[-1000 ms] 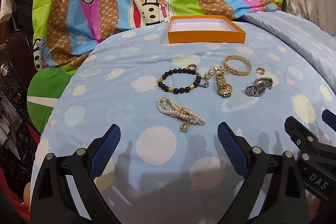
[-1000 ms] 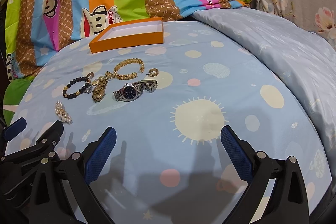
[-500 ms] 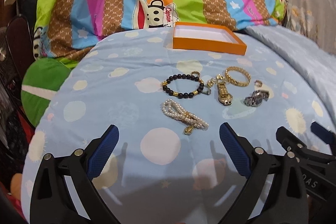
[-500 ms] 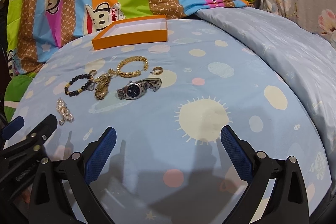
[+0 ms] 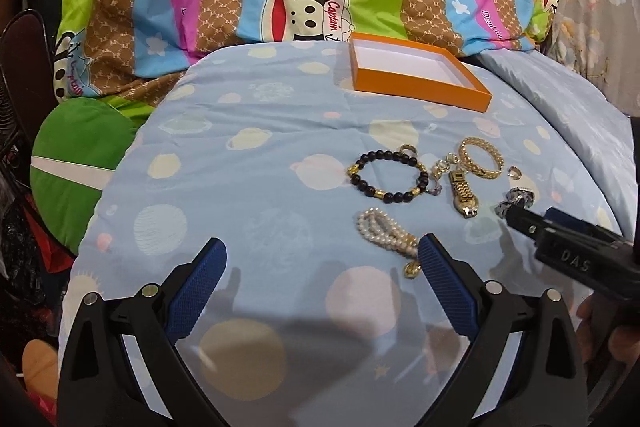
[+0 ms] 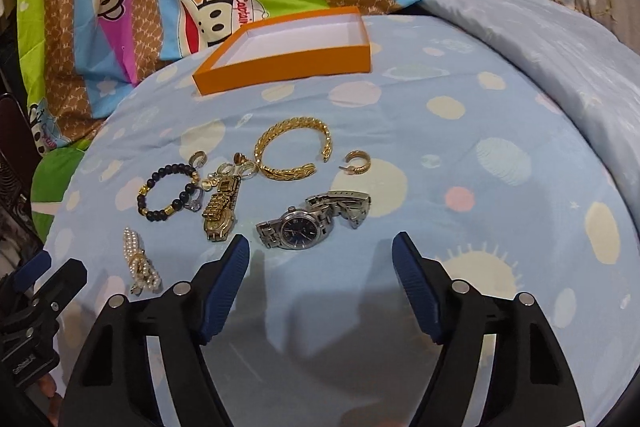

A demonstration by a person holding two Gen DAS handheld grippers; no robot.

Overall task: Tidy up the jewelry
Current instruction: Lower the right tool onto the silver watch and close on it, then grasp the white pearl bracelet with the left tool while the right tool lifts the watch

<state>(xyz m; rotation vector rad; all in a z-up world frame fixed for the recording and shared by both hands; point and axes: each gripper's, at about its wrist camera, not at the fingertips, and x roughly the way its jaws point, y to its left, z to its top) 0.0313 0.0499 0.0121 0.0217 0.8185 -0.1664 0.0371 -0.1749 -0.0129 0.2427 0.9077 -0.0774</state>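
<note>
right jaws narrowing, bare, before silver watch (image 6: 298, 227)

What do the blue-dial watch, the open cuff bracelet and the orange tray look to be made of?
Blue-dial watch: polished silvery metal, probably steel, with glinting links. Cuff bracelet: shiny gold-coloured braided metal; solid or plated, unclear. Orange tray: matte card or paperboard, thin flat walls, white inside.

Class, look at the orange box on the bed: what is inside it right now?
The orange box shows only a bare white floor; no jewelry lies in it. In both views its near wall hides a strip of that floor, so that strip cannot be checked.
</note>
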